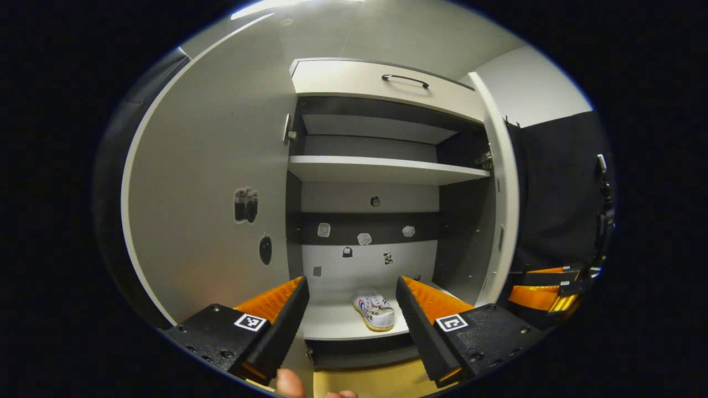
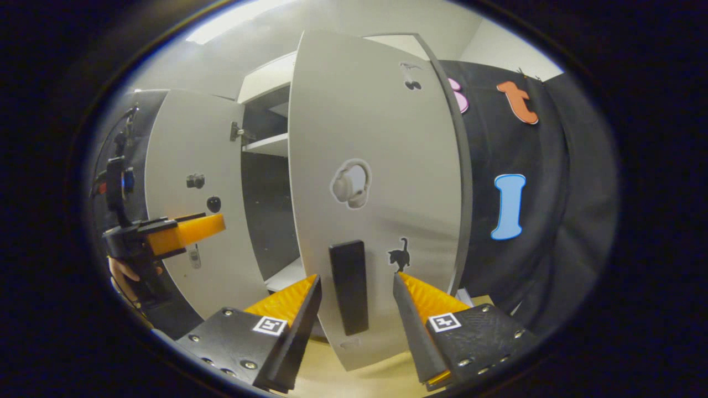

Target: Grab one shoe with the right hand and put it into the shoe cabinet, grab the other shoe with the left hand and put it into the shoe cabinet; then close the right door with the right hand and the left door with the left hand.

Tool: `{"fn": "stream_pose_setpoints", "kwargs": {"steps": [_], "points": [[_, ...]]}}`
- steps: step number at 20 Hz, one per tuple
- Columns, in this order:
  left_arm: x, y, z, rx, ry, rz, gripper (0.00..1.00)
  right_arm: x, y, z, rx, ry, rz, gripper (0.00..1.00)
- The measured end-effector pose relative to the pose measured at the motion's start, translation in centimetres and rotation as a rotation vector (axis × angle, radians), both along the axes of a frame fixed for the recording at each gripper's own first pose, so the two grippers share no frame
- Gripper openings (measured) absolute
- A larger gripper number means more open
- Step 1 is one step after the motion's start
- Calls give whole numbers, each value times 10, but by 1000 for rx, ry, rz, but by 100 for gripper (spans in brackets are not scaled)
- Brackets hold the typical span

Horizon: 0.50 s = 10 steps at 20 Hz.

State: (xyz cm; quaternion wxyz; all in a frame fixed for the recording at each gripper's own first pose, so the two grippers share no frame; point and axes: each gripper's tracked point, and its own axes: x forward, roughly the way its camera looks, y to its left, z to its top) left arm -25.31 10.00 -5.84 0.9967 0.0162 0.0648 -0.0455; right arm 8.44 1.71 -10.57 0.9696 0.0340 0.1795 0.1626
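I read the left gripper (image 1: 350, 309) as open and empty, facing the white shoe cabinet (image 1: 387, 171). The flat white left door (image 1: 210, 210) stands swung wide. One white canvas shoe (image 1: 375, 310) lies on the bottom shelf, far side; I cannot place the other shoe. The right gripper (image 2: 354, 307) is spread and empty, jaws either side of the black bar handle (image 2: 348, 287) on the white right door (image 2: 376, 193). Judged step: closing the right door. Next move: press that door shut, then the left.
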Motion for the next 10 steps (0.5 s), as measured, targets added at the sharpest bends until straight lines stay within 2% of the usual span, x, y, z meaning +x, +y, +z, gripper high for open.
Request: {"fn": "stream_pose_setpoints", "kwargs": {"steps": [8,9,10], "points": [[-4,9,-2,-15,7,-3,93,23,14,-19,-40,-1,-26,78],[-3,8,-2,-17,7,-7,93,25,13,-20,-44,-2,-36,74],[-3,8,-1,-17,5,-9,93,27,14,-20,-38,-5,-31,78]]}}
